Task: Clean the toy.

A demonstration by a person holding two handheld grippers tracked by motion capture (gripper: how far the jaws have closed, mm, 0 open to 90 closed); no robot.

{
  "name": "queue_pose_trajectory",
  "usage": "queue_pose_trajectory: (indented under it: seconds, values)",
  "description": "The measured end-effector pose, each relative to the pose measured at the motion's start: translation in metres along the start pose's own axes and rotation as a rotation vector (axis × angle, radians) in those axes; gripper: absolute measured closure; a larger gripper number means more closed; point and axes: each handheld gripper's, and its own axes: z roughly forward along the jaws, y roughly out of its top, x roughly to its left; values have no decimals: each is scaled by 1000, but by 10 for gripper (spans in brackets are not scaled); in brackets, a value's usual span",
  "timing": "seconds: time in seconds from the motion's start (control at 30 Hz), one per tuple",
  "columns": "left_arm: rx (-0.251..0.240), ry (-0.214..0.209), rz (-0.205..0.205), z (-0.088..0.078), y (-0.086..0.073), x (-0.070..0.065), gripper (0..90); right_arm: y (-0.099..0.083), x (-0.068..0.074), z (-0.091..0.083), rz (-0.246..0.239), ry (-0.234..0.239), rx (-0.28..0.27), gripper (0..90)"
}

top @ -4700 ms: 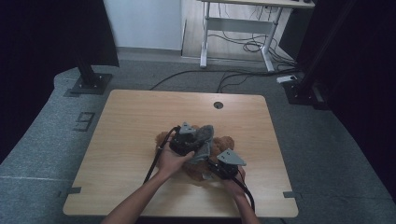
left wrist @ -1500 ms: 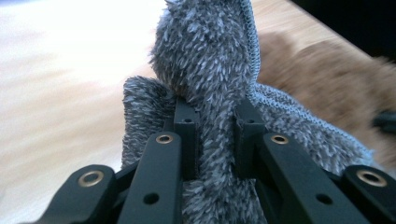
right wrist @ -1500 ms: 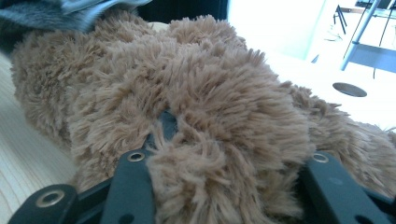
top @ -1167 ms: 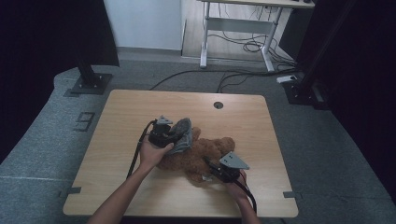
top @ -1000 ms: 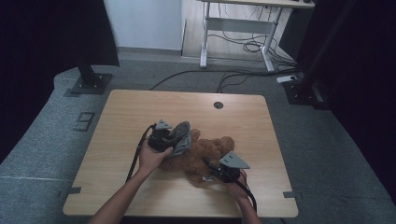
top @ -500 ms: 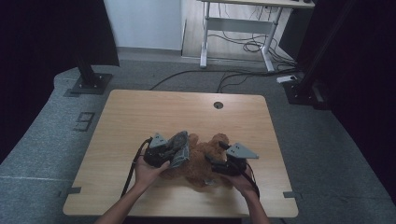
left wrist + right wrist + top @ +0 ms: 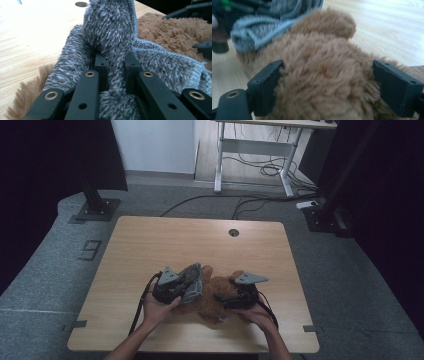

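Observation:
A brown plush toy (image 7: 212, 302) lies on the wooden table (image 7: 165, 240), near its front edge. My left gripper (image 7: 187, 288) comes in from the toy's left and is shut on a grey fuzzy cloth (image 7: 194, 279). In the left gripper view a fold of that cloth (image 7: 110, 27) is pinched between the jaws of the left gripper (image 7: 115, 60), with the plush toy (image 7: 170, 30) behind it. My right gripper (image 7: 223, 300) reaches the toy from the right. Its jaws have just been opening. In the right gripper view the right gripper (image 7: 327, 75) stands wide, with the plush toy (image 7: 324, 50) bulging between the jaws.
A round cable hole (image 7: 233, 232) sits near the table's far edge. Black stand bases (image 7: 95, 210) rest on the grey carpet to the left and right. A white desk frame (image 7: 250, 155) with cables stands behind. Black cables trail from both grippers toward the front edge.
My left gripper carried the grey cloth toward the front edge and down beside the toy. My right gripper lifted slightly and its jaws spread wide around the plush.

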Motion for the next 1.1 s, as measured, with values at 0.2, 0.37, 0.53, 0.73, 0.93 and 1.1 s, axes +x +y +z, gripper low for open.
queue_pose_trajectory:
  seconds: [0.2, 0.37, 0.53, 0.73, 0.93, 1.1]
  values:
    - [-16, -7, -3, -3, -3, 0, 775, -10, 9, -3, -38, -15, 36, 155]
    - [-19, -8, -8, -1, -1, 1, 773, -17, 16, 0, -49, -58, 36, 320]
    - [-15, 1, -32, 8, 11, 10, 767, -13, 15, 7, -84, -116, -9, 528]
    - [-2, 21, -49, 18, 26, 25, 763, -7, 2, 16, -69, -157, -81, 584]
    - [3, 52, -63, 28, 40, 40, 759, 0, -7, 31, -73, -236, -146, 610]
    - [1, 65, -92, 37, 48, 50, 759, 8, -16, 44, -85, -275, -167, 612]
